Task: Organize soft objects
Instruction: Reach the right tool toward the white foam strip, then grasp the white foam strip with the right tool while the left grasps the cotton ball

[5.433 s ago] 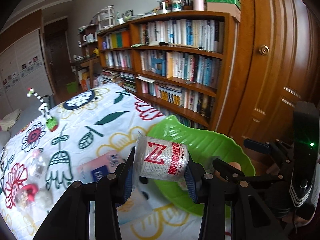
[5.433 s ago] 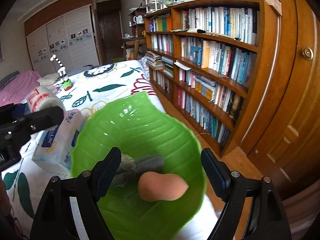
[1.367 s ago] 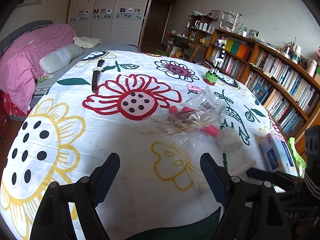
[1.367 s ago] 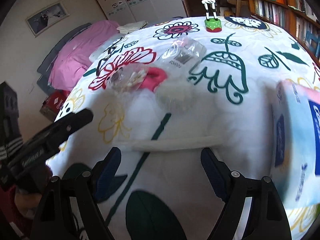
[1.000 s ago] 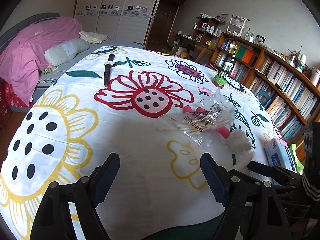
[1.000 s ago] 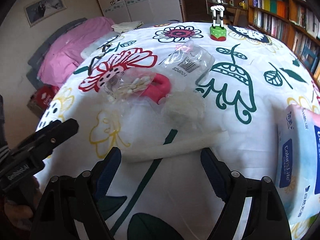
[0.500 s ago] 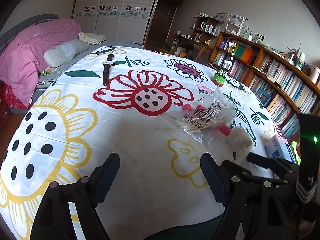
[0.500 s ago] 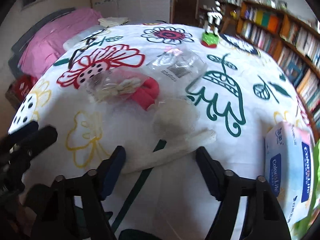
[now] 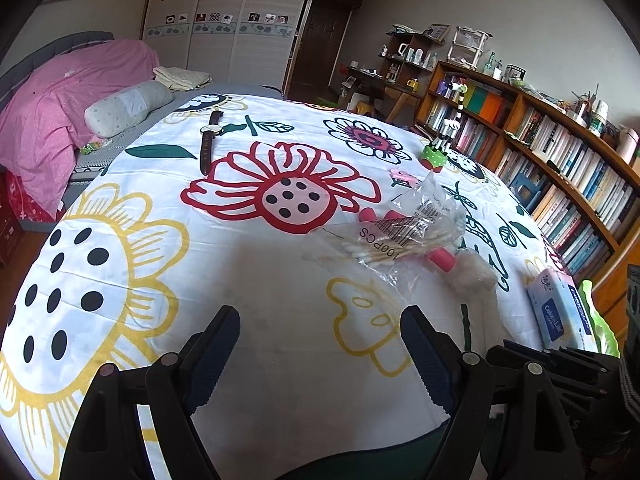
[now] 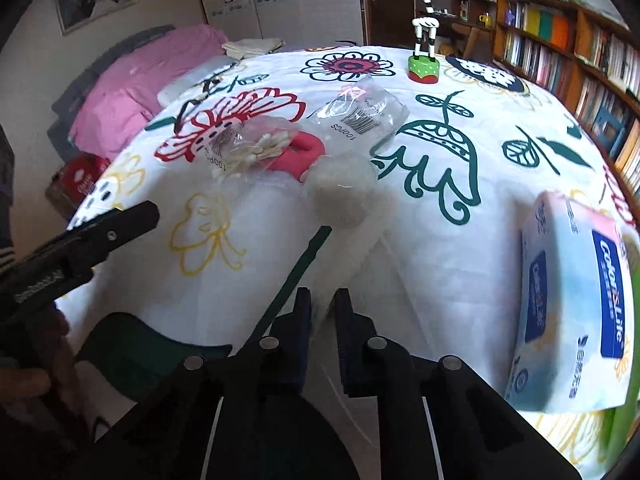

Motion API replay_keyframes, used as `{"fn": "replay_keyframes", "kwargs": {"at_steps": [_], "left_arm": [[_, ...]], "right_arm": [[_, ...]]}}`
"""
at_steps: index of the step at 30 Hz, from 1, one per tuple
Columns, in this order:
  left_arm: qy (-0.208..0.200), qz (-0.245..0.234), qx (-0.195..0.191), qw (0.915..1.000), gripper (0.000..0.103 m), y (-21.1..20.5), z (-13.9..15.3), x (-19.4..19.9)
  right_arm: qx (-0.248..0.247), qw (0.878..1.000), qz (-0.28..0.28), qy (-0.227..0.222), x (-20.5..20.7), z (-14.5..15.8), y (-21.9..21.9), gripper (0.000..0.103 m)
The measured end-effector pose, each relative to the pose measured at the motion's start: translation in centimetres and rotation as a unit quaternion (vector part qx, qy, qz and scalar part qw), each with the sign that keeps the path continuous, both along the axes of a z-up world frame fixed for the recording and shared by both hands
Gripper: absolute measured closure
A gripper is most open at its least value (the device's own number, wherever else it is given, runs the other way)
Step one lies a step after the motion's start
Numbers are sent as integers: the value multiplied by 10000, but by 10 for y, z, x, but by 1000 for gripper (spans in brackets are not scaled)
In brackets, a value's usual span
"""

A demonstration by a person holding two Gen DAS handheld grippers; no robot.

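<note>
**Here: right gripper nips a white strip, left gripper waits open**

Right wrist view. The right gripper (image 10: 321, 304), at lower centre of the frame, has just been closing, and its jaws now stand almost together, pinching the near end of a white strip (image 10: 346, 266). The strip runs up and to the right from the jaws; its outline is faint against the flowered cloth (image 10: 460, 264). Just above it, at centre frame, lies a fluffy white puff (image 10: 340, 192). Up and left of the puff, a clear bag of cotton swabs (image 10: 248, 148) lies partly over a pink item (image 10: 300, 156). A second clear bag (image 10: 360, 112) lies above these, and a striped giraffe toy (image 10: 424, 40) stands at top centre. A tissue pack (image 10: 568, 312) fills the right edge.

Left wrist view. The left gripper (image 9: 320, 332), at bottom centre, has its jaws spread wide over bare cloth, with nothing between them. The puff and the swab bag sit to the right of centre. The tissue pack lies at the far right edge, touching the rim of a green bowl (image 9: 596, 320). A wristwatch (image 9: 208, 140) lies at upper left of centre.
</note>
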State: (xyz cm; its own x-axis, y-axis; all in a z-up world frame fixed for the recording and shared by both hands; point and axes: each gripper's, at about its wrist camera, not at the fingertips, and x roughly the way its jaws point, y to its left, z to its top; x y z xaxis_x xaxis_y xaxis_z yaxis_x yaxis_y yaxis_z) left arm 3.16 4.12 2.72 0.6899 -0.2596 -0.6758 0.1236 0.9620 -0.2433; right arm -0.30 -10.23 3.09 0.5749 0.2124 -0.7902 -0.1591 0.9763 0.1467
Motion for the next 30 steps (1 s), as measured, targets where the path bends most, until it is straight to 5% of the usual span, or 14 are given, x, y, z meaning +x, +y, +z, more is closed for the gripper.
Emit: {"fn": "replay_keyframes", "kwargs": {"at_steps": [18, 30], "left_arm": [[-107, -166, 199, 9996, 17, -23, 11, -2], [-242, -715, 410, 9963, 17, -77, 20, 7]], "right_arm": [[472, 9979, 24, -440, -31, 26, -20, 95], [703, 9946, -356, -672, -46, 37, -53, 95]]}}
